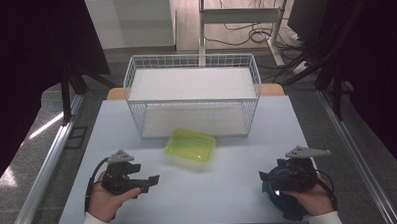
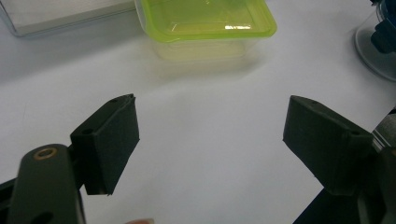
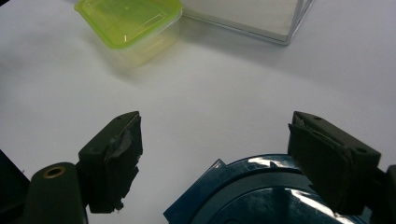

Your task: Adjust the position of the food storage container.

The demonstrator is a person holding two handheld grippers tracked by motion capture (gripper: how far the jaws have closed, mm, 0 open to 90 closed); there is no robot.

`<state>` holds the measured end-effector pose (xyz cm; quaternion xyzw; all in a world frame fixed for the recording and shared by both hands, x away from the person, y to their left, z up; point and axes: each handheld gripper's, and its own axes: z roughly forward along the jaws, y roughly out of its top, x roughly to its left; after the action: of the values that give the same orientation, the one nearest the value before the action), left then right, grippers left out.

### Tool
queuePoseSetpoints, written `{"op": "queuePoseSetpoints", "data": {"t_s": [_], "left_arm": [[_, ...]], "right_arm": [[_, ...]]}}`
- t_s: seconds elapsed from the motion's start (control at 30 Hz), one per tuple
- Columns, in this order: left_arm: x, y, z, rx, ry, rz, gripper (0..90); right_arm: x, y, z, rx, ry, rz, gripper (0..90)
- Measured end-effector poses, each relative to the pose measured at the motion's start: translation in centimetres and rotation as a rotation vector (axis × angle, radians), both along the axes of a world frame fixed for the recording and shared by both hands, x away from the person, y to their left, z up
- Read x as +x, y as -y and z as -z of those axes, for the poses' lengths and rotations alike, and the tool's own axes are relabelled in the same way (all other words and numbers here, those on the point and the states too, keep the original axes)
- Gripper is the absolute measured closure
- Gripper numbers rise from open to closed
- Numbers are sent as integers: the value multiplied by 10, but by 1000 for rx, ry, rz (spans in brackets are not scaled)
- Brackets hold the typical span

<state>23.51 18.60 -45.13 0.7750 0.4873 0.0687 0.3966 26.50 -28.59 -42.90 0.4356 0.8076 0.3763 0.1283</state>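
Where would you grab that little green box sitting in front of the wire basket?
Probably across the short sides of the green-lidded box, from above or from the person's side. It lies flat and closed on the table, clear of the wire basket behind, and its lid rim overhangs the walls, giving open fingers a ledge.

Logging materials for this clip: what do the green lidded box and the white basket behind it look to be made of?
The green lidded box looks like plastic: a glossy translucent yellow-green lid with glare spots over a clearer, paler tub. The white basket looks like coated or painted metal wire: thin white rods in an open grid, with a flat matte white panel inside, its material unclear.
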Motion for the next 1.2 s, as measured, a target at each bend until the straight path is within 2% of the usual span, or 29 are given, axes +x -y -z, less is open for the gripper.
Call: {"op": "queuePoseSetpoints", "data": {"t_s": [0.77,1.0,1.2], "left_arm": [[-3,2,-2,4,-3,-6,181],[-2,4,-1,8,-5,-5,180],[-2,3,0,9,-3,-4,179]], "right_arm": [[2,0,-2,17,-14,4,217],[3,4,-1,14,-33,8,279],[3,7,-3,-10,-29,23,354]]}}
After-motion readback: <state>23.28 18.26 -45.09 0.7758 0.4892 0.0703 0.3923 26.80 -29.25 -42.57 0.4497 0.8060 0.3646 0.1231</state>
